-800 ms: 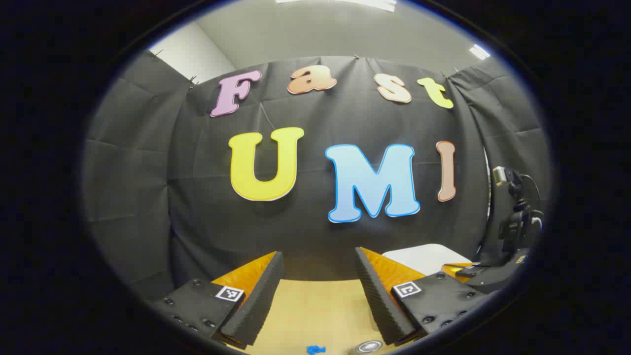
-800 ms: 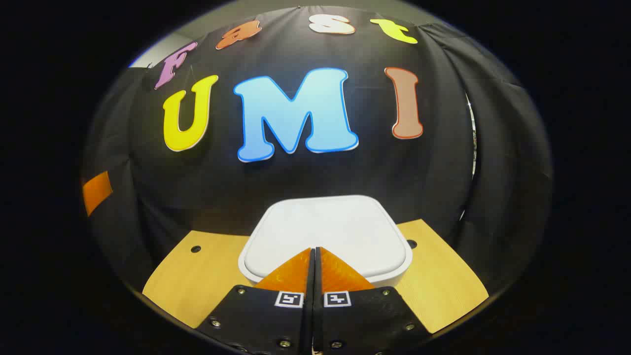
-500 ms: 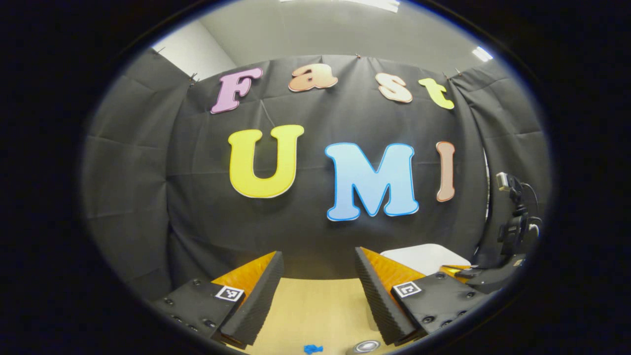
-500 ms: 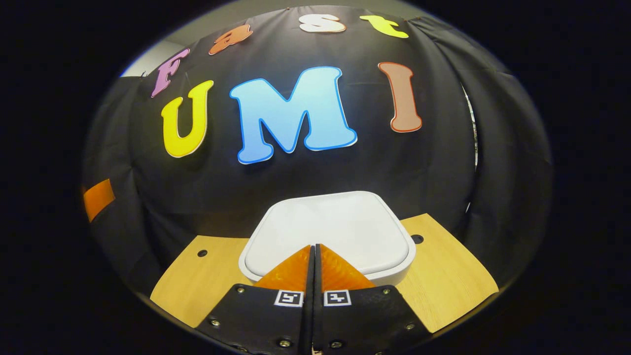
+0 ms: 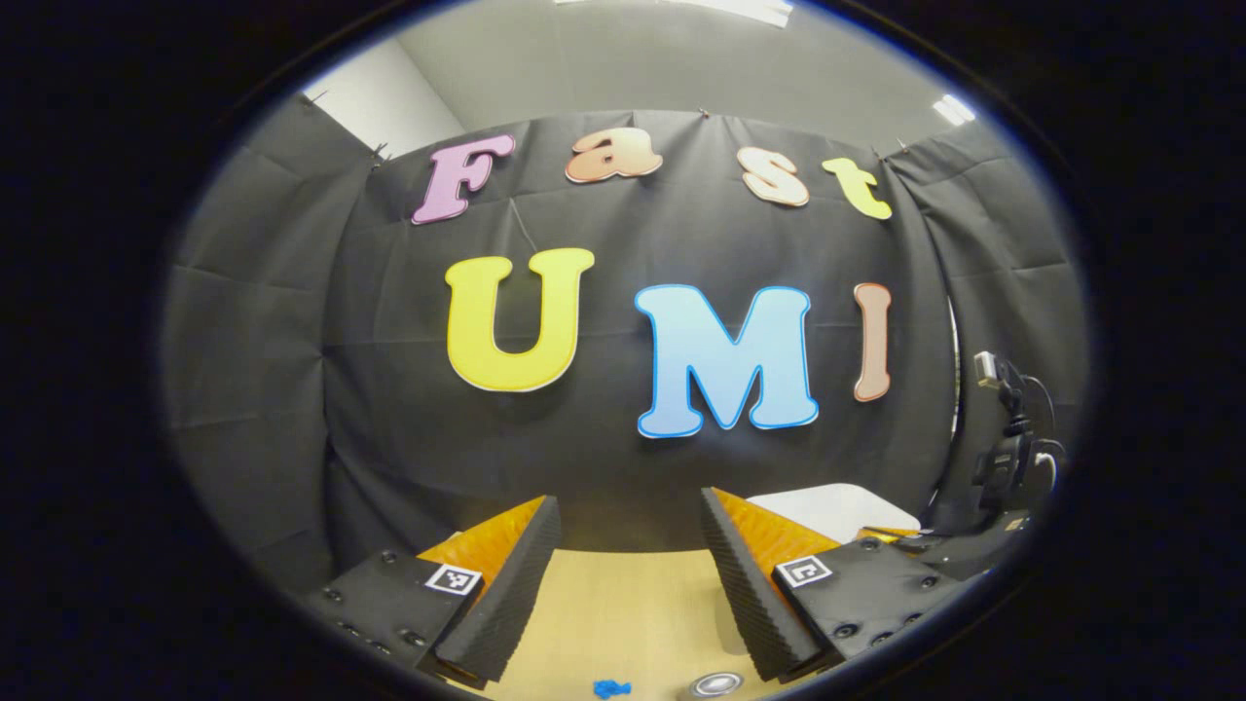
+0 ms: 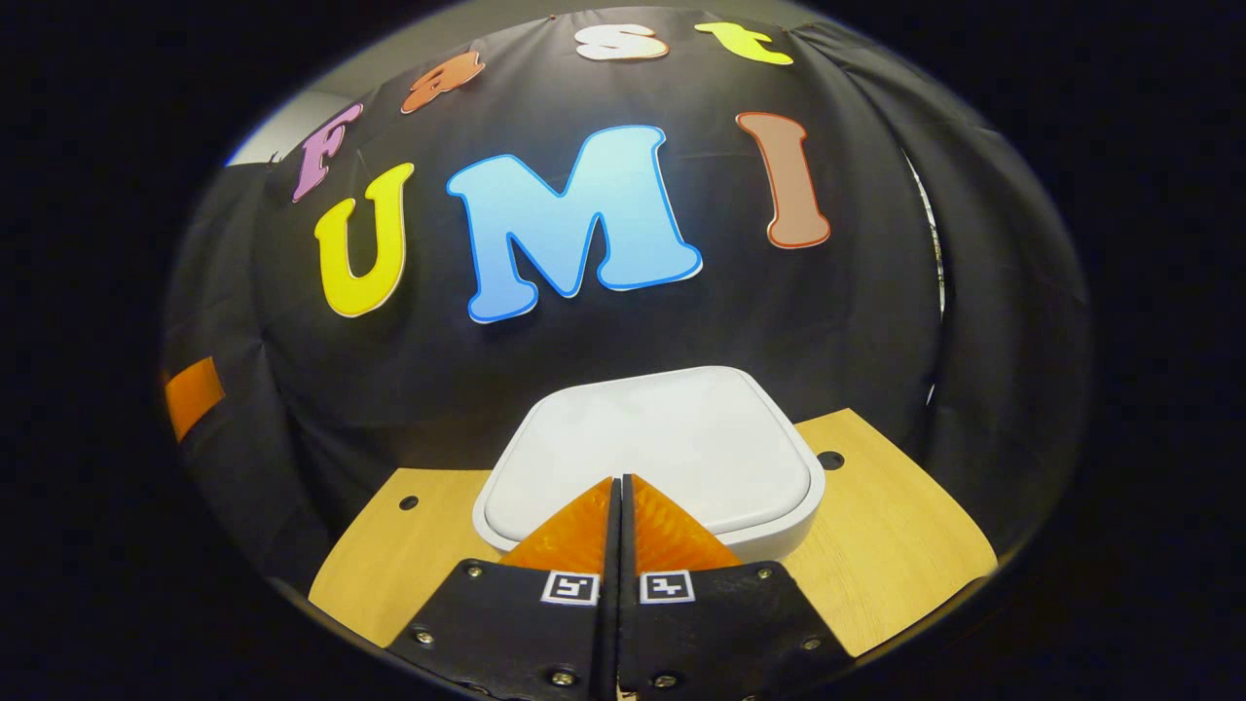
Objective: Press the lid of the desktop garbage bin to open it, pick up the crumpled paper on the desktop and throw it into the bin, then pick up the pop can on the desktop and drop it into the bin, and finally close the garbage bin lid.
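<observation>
Right gripper (image 6: 620,484) has fingers pressed together with nothing between, tips over the near edge of the closed white bin lid (image 6: 662,438) at the worktop's (image 6: 896,545) back edge, likely to press it open; left gripper (image 5: 631,526) waits spread wide, empty.

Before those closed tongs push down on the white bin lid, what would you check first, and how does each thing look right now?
1. Bin lid down and flat: ok.
2. Right tongs shut, tips over the lid's near edge: ok.
3. Tips already touching the lid: cannot tell.
4. Left tongs open, off to the side of the bin over the table: ok.
5. Lid top free of objects: ok.
6. Crumpled paper and pop can located: cannot tell; just a round metallic top and a small blue scrap at the left gripper view's bottom edge.
</observation>
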Motion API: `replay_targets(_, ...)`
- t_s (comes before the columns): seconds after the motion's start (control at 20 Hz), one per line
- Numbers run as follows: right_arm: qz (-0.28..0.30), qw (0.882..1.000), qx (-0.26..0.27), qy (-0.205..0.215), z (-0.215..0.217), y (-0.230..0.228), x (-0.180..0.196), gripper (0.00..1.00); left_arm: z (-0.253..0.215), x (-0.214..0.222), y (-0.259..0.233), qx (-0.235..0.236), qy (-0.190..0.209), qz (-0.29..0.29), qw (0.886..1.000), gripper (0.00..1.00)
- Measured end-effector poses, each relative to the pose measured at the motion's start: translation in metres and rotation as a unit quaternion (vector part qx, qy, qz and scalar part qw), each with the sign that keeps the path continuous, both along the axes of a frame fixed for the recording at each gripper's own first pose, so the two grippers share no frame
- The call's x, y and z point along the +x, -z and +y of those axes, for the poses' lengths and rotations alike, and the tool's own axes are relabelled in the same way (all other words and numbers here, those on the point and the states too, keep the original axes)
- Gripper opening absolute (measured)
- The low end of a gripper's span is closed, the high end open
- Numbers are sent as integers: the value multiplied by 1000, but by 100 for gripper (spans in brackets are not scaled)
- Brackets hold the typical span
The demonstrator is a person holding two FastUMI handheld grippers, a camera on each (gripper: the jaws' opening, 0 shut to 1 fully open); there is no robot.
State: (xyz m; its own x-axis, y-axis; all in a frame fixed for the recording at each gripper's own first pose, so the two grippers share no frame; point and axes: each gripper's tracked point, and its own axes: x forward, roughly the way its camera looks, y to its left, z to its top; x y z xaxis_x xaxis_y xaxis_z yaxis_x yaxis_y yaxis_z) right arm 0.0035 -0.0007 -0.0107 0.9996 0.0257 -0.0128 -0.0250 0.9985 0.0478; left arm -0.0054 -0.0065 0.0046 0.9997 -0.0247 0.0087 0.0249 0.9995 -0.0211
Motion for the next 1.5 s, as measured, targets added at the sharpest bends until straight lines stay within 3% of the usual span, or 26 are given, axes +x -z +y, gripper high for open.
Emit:
replay_targets(0.35, -14, 1000, 4, 2, -3, -16, -6, 1, 7, -30, -2, -4, -3, -1, 1000, 94)
replay_targets(0.55, -57, 998, -4, 5, -5, -45, -24, 1, 11, -35, 7, -4, -6, 7, 1000, 98)
replay_targets(0.6, -70, 998, -9, 5, -4, -53, -30, 0, 12, -35, 9, -4, -6, 9, 1000, 90)
replay_targets(0.75, -77, 997, -11, -2, -2, -63, -36, 1, 12, -37, 14, -4, -4, 13, 1000, 98)
replay_targets(1.15, -94, 996, -7, -3, -2, -73, -53, 1, 17, -46, 28, -5, -2, 25, 1000, 98)
replay_targets(1.35, -105, 994, -1, -7, 3, -83, -61, 1, 22, -45, 31, -7, -4, 26, 1000, 90)
replay_targets(1.5, -121, 993, 4, -10, 6, -95, -70, 1, 23, -42, 32, -9, 5, 21, 1000, 91)
